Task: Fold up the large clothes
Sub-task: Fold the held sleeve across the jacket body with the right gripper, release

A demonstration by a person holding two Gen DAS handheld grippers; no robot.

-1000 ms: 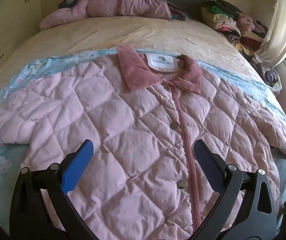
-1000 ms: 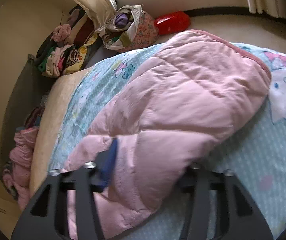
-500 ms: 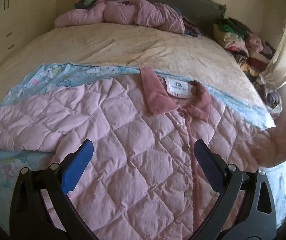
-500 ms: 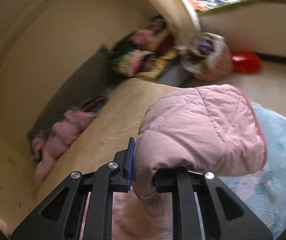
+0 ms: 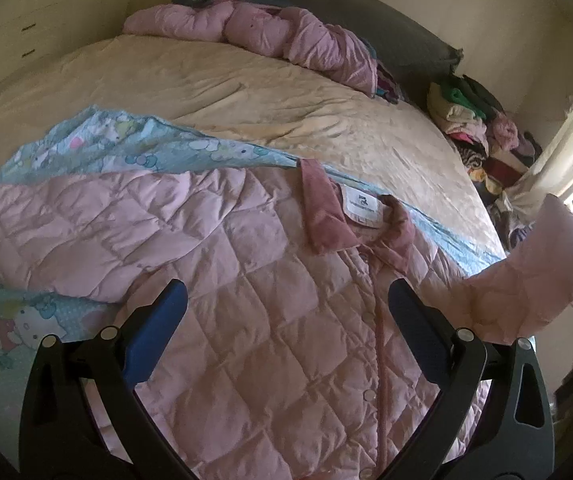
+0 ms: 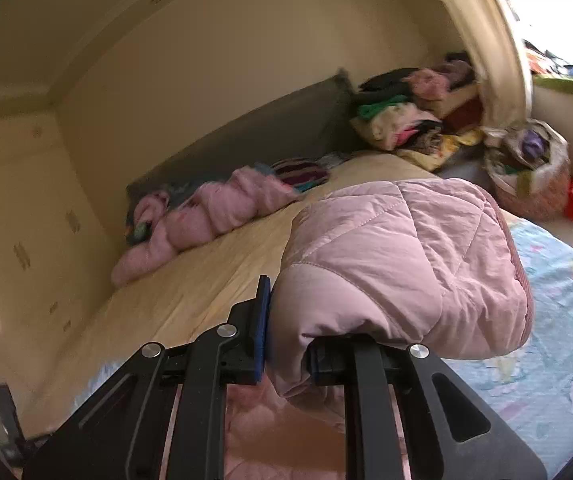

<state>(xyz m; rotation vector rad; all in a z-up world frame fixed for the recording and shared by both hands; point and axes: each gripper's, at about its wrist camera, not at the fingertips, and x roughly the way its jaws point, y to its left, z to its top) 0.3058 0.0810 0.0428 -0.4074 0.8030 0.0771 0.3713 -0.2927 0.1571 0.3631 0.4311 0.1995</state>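
Your right tongs [image 6: 286, 338] are clamped on the sleeve [image 6: 402, 264] of the pink jacket [image 5: 246, 304], holding it up off the bed [image 5: 214, 92]. Your left tongs [image 5: 286, 320] stand wide open and empty above the jacket's front. The jacket lies face up, buttoned, on the blue sheet [image 5: 126, 152] at the near end of the bed, collar [image 5: 322, 212] at the far side, other sleeve stretched left.

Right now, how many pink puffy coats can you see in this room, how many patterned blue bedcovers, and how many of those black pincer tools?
Pink quilted coats: 2, the spread-out coat whose sleeve the right gripper holds, and a crumpled coat by the headboard.
Blue cartoon-print bedcovers: 1
Black two-finger grippers: 2, counting the left gripper, open and empty.
Total: 5
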